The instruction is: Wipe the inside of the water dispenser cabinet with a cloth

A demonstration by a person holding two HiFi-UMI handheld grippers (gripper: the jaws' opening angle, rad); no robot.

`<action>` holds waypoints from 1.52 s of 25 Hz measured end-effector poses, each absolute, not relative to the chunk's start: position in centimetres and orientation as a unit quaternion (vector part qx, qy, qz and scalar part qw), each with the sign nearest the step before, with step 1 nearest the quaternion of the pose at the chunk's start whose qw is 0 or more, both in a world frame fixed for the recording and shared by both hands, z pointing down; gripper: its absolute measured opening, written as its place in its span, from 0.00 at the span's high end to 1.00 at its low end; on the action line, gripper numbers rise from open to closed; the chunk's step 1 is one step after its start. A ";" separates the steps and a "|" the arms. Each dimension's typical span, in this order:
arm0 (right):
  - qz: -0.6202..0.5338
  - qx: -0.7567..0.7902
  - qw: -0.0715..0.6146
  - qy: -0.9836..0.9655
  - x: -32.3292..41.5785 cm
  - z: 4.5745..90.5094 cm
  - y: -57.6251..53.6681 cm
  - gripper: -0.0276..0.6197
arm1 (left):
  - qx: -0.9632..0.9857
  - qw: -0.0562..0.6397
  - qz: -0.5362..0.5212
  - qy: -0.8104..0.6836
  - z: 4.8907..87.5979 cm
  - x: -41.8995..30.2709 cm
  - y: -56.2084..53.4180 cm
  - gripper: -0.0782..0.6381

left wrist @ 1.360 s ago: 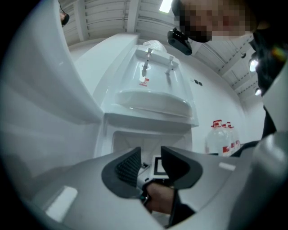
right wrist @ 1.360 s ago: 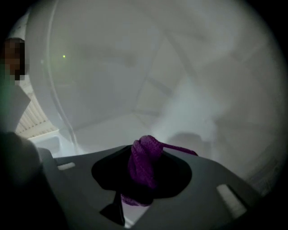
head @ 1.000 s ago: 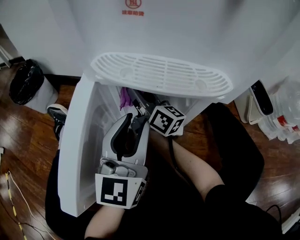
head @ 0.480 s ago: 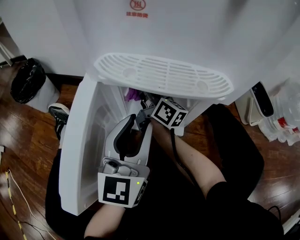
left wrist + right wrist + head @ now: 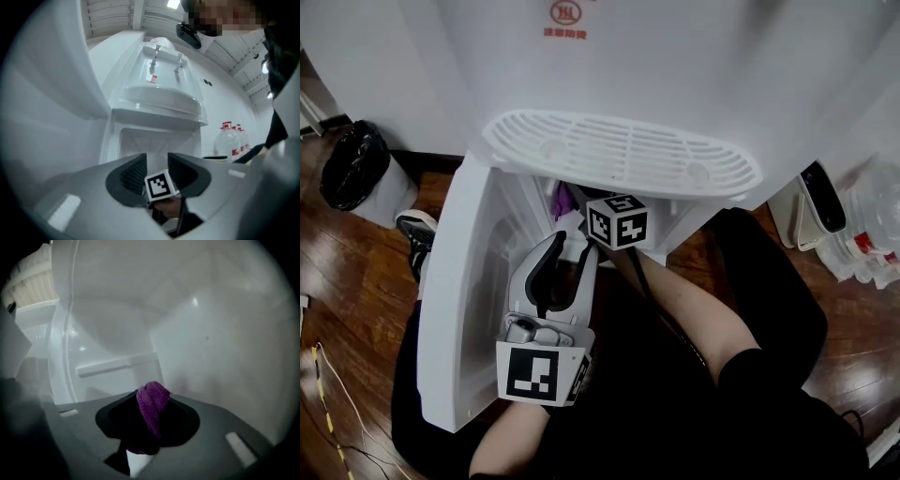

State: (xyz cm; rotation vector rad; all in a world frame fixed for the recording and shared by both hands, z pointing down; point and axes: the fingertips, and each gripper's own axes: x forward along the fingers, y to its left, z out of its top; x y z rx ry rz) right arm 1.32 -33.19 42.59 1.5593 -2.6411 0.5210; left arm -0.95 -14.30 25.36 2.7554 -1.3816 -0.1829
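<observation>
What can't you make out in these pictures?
Head view: the drip tray hides most of the cabinet interior and the right gripper's tips.
Right gripper view: its own body hides the cabinet floor; whether the purple cloth touches a wall is unclear.
Head view: red print too small to read.

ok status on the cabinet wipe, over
Right gripper shut on purple cloth, inside cabinet. Left gripper open, empty, outside. Drip tray overhangs the opening.
</observation>
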 end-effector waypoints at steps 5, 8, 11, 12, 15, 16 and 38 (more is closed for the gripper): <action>0.111 0.501 0.093 -0.853 1.9 43.9 -35.3 0.77 | 0.895 0.026 -0.052 -0.443 25.9 -0.8 -14.2 0.67; 0.122 0.483 0.128 -0.857 1.5 45.9 -34.7 0.77 | 0.893 0.028 -0.048 -0.446 26.2 -0.9 -14.5 0.66; 0.117 0.471 0.158 -0.860 0.5 46.4 -33.4 0.78 | 0.894 0.035 -0.035 -0.446 27.3 -1.1 -14.7 0.67; 0.118 0.465 0.167 -0.861 0.1 46.1 -32.8 0.78 | 0.894 0.036 -0.033 -0.446 27.5 -1.2 -14.7 0.67; 0.103 0.420 0.230 -0.872 -1.7 45.8 -30.0 0.78 | 0.894 0.035 -0.034 -0.445 27.3 -1.2 -14.6 0.67; 0.089 0.393 0.264 -0.876 -2.4 46.0 -28.9 0.77 | 0.894 0.033 -0.037 -0.445 27.0 -1.1 -14.6 0.67; 0.023 0.414 0.461 -0.785 2.5 46.5 -29.3 0.76 | 0.897 0.024 -0.028 -0.441 26.2 -0.9 -13.7 0.67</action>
